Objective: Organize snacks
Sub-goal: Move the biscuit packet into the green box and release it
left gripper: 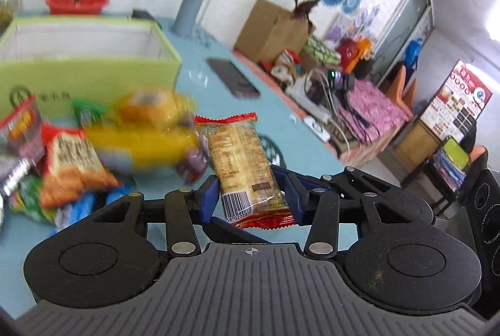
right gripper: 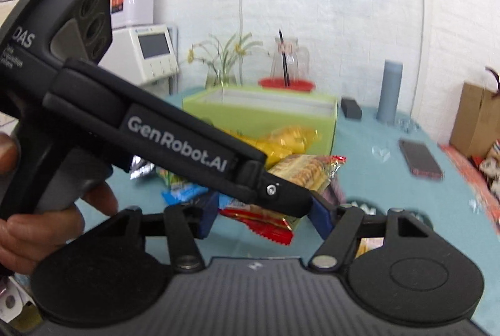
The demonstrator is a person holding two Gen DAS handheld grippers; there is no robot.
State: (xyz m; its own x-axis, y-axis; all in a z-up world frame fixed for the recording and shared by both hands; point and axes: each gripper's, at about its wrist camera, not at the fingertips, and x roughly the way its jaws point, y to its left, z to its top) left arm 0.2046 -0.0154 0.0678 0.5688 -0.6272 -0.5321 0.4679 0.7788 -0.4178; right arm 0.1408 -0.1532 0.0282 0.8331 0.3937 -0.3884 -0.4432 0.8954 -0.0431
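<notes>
Between the blue pads of the left gripper (left gripper: 250,195) stands one cracker packet (left gripper: 242,167), clear-fronted with red crimped ends, barcode toward the camera; the jaws are drawn in against its two sides, gripping it above the teal table (left gripper: 300,145); from the right wrist view the same packet (right gripper: 300,170) sits at the tip of the left gripper (right gripper: 290,198), which crosses the frame with the person's hand (right gripper: 37,211) on its handle; the right gripper (right gripper: 265,211) has its jaws spread wide, holding nothing, the packet hanging just ahead of and between them; to the left of the held packet lies one loose pile of snacks (left gripper: 93,148), blurred, among them a yellow bag (left gripper: 150,123) and an orange packet (left gripper: 73,161), too smeared to count exactly; behind the pile stands one green box (left gripper: 93,67), open-topped; one dark phone (left gripper: 232,78) lies flat on the table to the right, well apart from the pile.
</notes>
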